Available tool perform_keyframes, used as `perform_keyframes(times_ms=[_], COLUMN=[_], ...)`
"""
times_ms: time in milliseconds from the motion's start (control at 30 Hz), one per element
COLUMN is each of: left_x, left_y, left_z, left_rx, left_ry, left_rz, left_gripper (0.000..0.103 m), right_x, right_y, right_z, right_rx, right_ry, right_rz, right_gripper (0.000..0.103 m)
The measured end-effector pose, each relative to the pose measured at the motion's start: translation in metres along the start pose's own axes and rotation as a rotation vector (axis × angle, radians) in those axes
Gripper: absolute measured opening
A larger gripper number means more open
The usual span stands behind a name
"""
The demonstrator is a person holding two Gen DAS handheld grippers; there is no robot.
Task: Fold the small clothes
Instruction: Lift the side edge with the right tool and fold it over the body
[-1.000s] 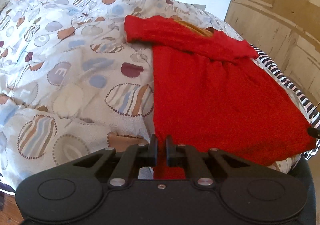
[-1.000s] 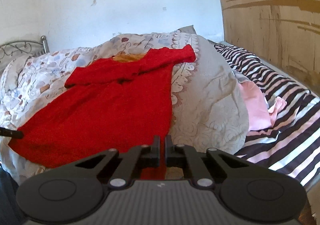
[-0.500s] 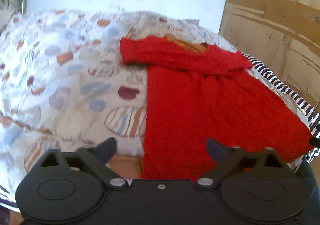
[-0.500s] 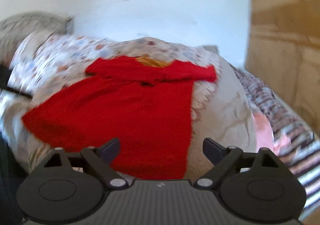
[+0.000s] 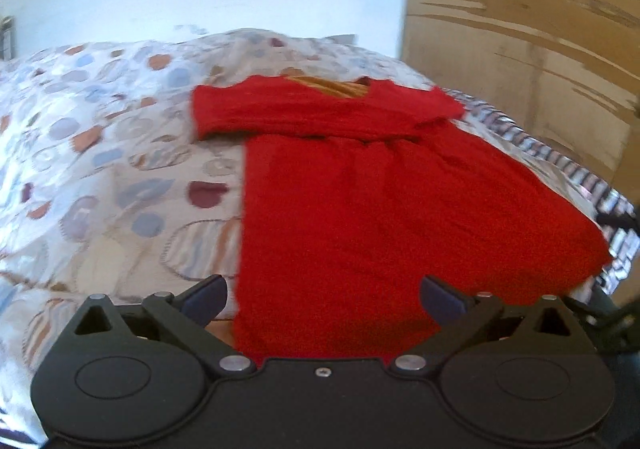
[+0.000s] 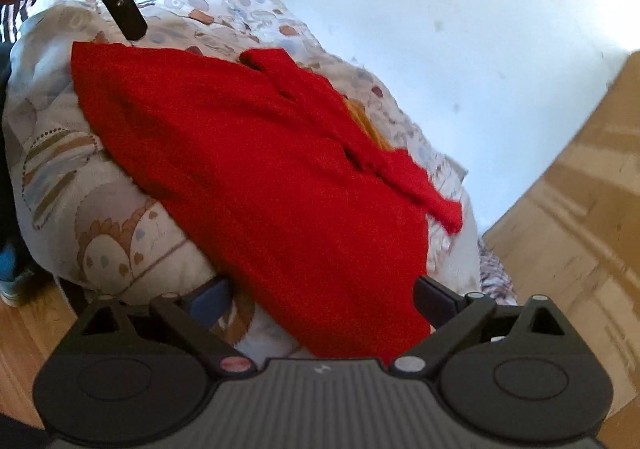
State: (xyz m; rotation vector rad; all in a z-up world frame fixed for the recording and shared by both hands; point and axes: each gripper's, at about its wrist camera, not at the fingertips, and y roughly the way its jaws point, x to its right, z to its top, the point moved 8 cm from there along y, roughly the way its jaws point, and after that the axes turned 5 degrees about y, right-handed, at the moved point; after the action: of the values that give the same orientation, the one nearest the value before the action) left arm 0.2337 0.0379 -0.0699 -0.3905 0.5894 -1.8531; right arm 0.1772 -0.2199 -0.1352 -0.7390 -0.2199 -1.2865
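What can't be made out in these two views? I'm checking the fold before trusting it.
- Red dress, left wrist view: its near hem is hidden behind the left gripper, and the picture is blurred.
- Orange lining, right wrist view: mostly covered by the folded sleeves.
- Striped sheet, left wrist view: blurred, and its far side is hidden behind the dress.
- Right gripper, right wrist view: its body hides the dress's lowest corner.

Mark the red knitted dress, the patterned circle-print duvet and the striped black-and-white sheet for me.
red knitted dress (image 5: pixel 380 217): left wrist view, middle of the skirt.
patterned circle-print duvet (image 5: pixel 120 153): left wrist view, bare stretch left of the dress.
striped black-and-white sheet (image 5: pixel 560 165): left wrist view, strip right of the dress.
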Motion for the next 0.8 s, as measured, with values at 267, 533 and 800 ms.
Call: perform_keyframes(times_ms=[267,533,800], left_x=[0.042,0.07,0.064], left_y=[0.006,0.018,0.048], left_z=[-0.018,-0.033,-0.037], left_rx=[-0.003,-0.001,-0.077], left_ry=[0.185,0.334,0.424], left_rz=[-0.088,-0.087,0.054], left_gripper=[0.102,0.102,0.102], right_x=[-0.003,0.033,0.093], right_y=[-0.001,0.012,0.062], right_z=[0.014,0.055,0.076], right_rx=[0.031,0.056,-0.022], right_ry=[0.097,0.41,0.833], right_rz=[0.143,0.31,0.491], right_gripper=[0.036,0.012,0.011])
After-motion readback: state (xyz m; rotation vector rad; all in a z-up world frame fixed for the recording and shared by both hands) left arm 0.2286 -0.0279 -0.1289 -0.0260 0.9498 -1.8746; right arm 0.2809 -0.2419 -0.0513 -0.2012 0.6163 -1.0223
